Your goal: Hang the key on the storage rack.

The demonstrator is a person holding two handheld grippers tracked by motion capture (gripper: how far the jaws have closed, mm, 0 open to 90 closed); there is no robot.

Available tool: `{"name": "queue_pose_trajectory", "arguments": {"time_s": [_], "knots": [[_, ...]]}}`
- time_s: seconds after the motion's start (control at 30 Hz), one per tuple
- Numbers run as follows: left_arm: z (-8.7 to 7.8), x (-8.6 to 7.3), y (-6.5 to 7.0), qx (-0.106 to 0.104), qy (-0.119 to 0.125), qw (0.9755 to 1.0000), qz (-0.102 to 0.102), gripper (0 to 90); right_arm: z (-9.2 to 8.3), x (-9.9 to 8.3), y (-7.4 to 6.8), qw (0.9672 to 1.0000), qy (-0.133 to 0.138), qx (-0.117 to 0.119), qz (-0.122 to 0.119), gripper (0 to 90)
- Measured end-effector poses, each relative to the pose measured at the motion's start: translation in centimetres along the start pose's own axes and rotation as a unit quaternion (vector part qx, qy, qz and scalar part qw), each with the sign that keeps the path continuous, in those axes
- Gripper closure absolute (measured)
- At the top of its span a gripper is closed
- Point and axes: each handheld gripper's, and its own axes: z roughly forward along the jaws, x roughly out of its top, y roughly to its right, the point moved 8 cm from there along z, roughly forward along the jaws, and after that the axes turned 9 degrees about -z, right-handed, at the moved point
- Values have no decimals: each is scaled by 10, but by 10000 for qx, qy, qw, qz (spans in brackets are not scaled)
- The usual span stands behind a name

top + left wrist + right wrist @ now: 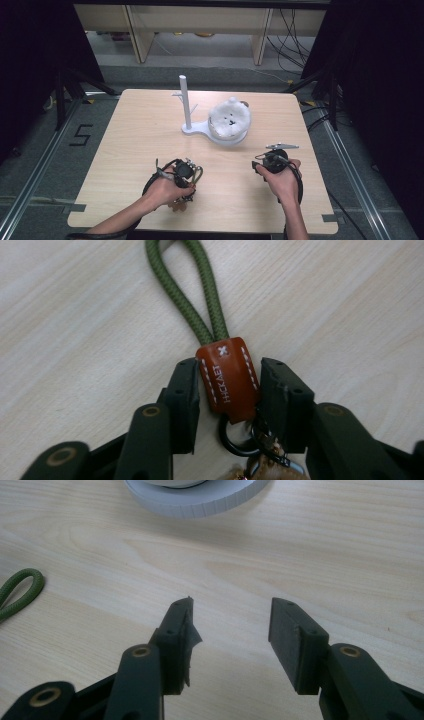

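Observation:
A keychain lies on the table: an olive-green cord loop, a red-brown leather tab marked HICKAET, a dark metal ring and a tan furry charm. My left gripper is shut on the leather tab, one jaw pressed against each side of it. In the high view that gripper sits at the table's front centre, the green loop poking out to its right. My right gripper stands open over bare wood, nothing between its jaws; it also appears at front right.
A white stand with an upright post and small side pegs rises mid-table. Its round base carries a fluffy white plush. The wooden table ends close behind both hands. The green loop's end lies left of the right gripper.

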Motion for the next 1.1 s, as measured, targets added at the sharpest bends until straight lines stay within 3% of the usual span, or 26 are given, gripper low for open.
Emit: {"name": "queue_pose_trajectory", "arguments": {"time_s": [0.13,0.23,0.27,0.3,0.33,0.43,0.47,0.53,0.6,0.67,0.8,0.87,1.03,1.1], "knots": [[-1,0,-7,106,90,9997,212,657,0,0,-1,10000,1,8,-33,534],[-1,-2,-7,83,218,9993,296,665,2,0,-1,10000,8,32,-39,533],[0,-1,-6,51,352,9991,230,667,2,-1,1,9999,20,6,-158,533],[0,-2,-5,11,358,9992,203,669,3,-1,0,9999,25,-3,-131,532],[0,-2,-7,8,348,9989,326,672,3,-1,0,9999,30,-18,-120,531],[-1,-3,-8,-34,424,9982,425,680,3,-1,0,9999,45,-11,-120,528],[-1,-3,-8,-63,474,9981,394,683,2,-1,0,10000,23,-40,-10,527],[-2,-4,-10,-61,499,9977,443,686,3,0,2,9999,79,-15,-143,527],[-3,-5,-11,-113,601,9973,399,688,4,-1,4,9998,73,-101,-130,526],[-7,-7,-14,-122,701,9968,377,690,1,-1,1,10000,53,-3,-6,526],[-16,-9,-19,-164,931,9951,300,692,1,-1,3,9999,45,-112,-50,526],[-20,-10,-21,-195,1103,9933,270,693,2,-1,1,9999,69,33,-64,526],[-32,-12,-26,-298,1526,9877,173,694,3,-1,1,9999,77,-69,-29,525],[-35,-13,-28,-340,1764,9837,92,694,3,-1,1,9999,87,-70,-30,526]]}}
